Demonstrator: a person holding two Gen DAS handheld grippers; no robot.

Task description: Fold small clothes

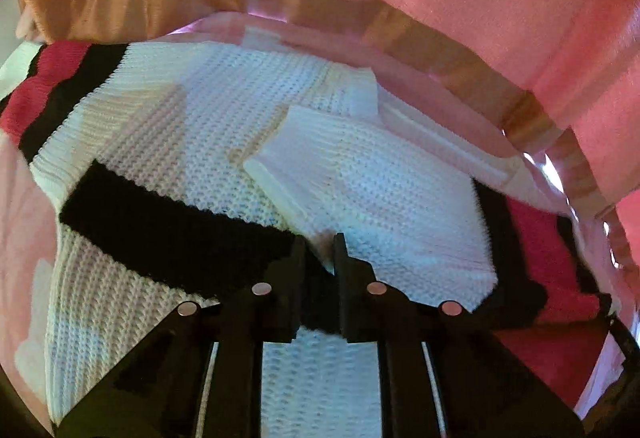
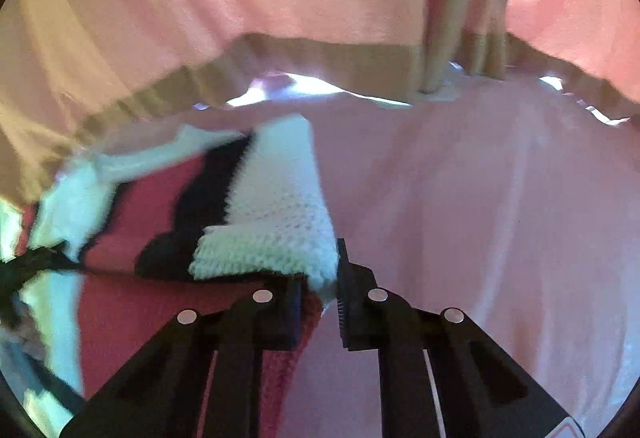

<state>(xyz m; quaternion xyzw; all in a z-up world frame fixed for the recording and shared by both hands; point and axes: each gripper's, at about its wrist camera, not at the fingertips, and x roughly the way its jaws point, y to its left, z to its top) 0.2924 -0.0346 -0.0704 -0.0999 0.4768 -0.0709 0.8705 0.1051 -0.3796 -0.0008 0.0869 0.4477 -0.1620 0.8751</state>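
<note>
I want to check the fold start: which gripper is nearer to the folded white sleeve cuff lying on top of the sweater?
Left. The left gripper grips the sweater just below the cuff. The right gripper pinches the sweater's outer edge beside bare pink cloth.

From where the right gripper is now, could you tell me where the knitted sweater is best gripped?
Grip the sweater at its white ribbed corner, coming from the bare pink cloth on the right. That edge lies free there, thin enough for the jaws; the right gripper already pinches it.
</note>
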